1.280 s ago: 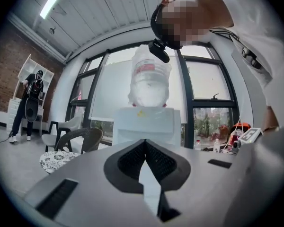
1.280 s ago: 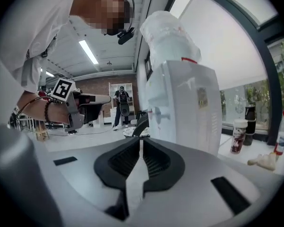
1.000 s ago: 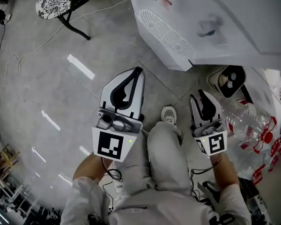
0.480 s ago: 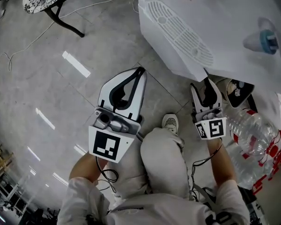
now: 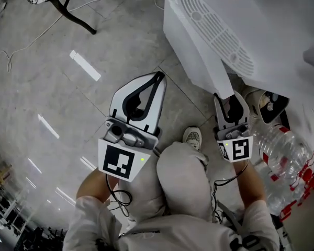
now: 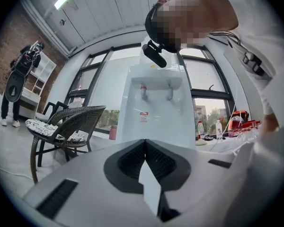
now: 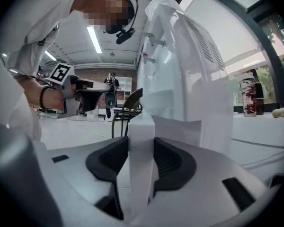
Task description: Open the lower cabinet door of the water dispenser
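White plastic and grey tile pretty much everywhere in this one. Closest in the head view was the person's knee (image 5: 180,174) at about 6 o'clock, with a shoe (image 5: 192,137) just past it. The left gripper (image 5: 158,77) sat at 9 o'clock of the knee over bare floor (image 5: 68,103). Its jaws were clamped together with nothing between them, and it pointed level at the water dispenser (image 5: 220,41) but was well apart from it. The right gripper (image 5: 229,97) was at 3 o'clock of the knee, tips tucked in under the dispenser's overhang. Its own view showed the jaws closing on the upright white edge of the lower cabinet door (image 7: 141,174), pads right up against both sides of it, so I'd call that a grip on the door. That door sat low on the dispenser's front, and the dispenser itself filled the 1 to 2 o'clock part of the head view. Clear plastic bottles (image 5: 282,150) with red bits lay at 4 o'clock, near the right gripper. Further off, the left gripper view had a wicker chair (image 6: 66,124) with a patterned cushion at 9 o'clock. Way back at 10 o'clock, another person (image 6: 19,79) stood by some white shelves.
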Available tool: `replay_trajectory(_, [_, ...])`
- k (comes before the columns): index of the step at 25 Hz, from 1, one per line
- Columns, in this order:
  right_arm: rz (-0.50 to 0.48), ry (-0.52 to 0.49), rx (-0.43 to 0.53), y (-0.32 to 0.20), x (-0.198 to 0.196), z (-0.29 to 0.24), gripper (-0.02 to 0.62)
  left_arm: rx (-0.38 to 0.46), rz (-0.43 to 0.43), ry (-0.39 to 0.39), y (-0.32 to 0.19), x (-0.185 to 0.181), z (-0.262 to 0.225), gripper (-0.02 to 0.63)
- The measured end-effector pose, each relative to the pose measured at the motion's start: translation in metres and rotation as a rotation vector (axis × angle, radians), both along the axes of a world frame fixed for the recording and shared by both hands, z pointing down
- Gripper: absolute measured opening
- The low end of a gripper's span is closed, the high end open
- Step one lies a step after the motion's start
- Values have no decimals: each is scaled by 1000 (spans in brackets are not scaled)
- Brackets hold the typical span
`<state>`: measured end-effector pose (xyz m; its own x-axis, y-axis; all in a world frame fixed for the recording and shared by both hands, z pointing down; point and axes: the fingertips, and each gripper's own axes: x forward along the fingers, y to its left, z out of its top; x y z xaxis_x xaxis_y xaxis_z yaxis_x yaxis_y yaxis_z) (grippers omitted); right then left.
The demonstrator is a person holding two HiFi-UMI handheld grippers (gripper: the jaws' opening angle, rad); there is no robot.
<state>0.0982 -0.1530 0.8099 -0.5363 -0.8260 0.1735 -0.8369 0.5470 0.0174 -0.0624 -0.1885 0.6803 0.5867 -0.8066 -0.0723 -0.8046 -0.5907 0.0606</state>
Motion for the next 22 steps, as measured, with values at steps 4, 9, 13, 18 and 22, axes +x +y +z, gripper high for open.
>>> replay_trajectory(4, [-104, -31, 14, 12, -47, -4, 180, 7, -6, -2, 3, -7, 4, 3])
replay_trajectory(9, [-247, -66, 22, 18, -101, -6, 200, 12, -49, 1, 16, -32, 6, 3])
replay_trajectory(13, [-327, -86, 45, 20, -143, -5, 206, 11, -95, -3, 26, -68, 8, 3])
replay_trajectory(18, [-440, -106, 67, 19, -191, -2, 206, 17, -180, -36, 36, -108, 19, 3])
replay_trajectory(22, [-532, -102, 90, 13, -228, 1, 186, 19, -248, -42, 38, -133, 28, 3])
